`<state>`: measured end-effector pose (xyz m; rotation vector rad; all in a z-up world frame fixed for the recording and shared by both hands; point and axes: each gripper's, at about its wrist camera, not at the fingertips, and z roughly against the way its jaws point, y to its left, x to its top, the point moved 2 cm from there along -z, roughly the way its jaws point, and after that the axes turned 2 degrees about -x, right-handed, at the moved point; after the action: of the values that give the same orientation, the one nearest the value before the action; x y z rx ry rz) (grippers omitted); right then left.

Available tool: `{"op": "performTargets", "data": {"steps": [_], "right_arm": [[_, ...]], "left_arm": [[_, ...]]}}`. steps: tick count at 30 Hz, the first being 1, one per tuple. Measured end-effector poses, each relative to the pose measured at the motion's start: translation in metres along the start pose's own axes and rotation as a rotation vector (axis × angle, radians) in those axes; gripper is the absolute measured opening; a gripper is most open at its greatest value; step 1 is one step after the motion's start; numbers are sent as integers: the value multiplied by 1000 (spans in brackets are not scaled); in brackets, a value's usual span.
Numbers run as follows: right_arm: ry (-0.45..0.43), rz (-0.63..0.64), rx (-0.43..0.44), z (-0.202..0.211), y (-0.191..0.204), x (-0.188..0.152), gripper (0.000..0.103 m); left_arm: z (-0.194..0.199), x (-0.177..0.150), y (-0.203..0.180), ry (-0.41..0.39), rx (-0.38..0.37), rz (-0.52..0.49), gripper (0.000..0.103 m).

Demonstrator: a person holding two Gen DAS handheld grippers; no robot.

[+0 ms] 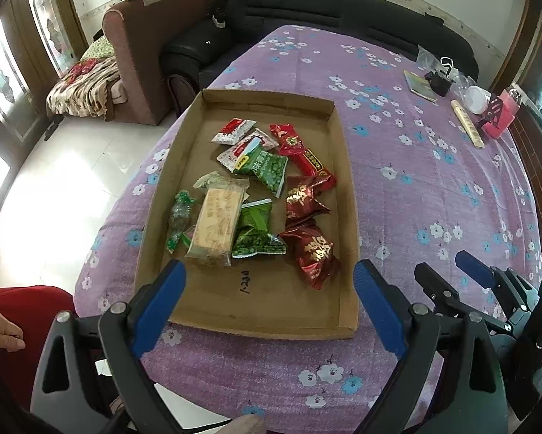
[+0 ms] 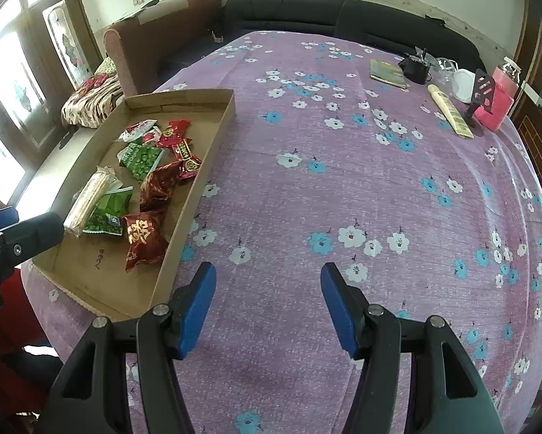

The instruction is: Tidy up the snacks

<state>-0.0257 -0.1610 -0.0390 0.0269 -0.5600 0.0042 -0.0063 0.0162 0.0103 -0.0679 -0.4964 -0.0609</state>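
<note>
The right gripper [image 2: 267, 300], blue-padded fingers spread wide and empty, hangs over the purple flower-print tablecloth [image 2: 343, 188]. At ten o'clock sits a shallow brown cardboard tray [image 2: 202, 166] holding red and green snack packets [image 2: 144, 238]. The left gripper's black tip [image 2: 35, 231] shows at nine o'clock.

I read the left gripper [image 1: 269, 285] as spread wide, its blue fingers [image 1: 161, 303] well apart with nothing between them. The right gripper [image 2: 268, 302] is likewise parted and empty (it also shows at the right edge of the left wrist view). A bare hand [image 1: 3, 336] sits at the lower left.
</note>
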Motion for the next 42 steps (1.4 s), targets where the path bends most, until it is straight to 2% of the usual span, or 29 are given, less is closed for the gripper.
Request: {"op": "performTargets", "data": {"steps": [7,17,29,31,35,37,42], "right_arm": [[-2,8,-2,3,8,-3,60],[-11,36,5,8,21,-3,60],[-7,58,19,6,30,-2,60],[-5,57,18,5,29,-3,60],[-1,51,17,5,25,-3,60],[-2,50,20,5,23,-3,60],[-5,26,22,6,12,-4,60]], "left_arm": [[2,-1,7,2,-1,9,94],[0,-5,26,26,-34,76,94],[-2,-8,30,36,-20,98,94],[-4,-8,30,41,-37,110,94],[-6,-6,37,73,-193,190,94],[-7,-5,39,77,-222,220,94],[-9,-3,22,69,-151,157,94]]}}
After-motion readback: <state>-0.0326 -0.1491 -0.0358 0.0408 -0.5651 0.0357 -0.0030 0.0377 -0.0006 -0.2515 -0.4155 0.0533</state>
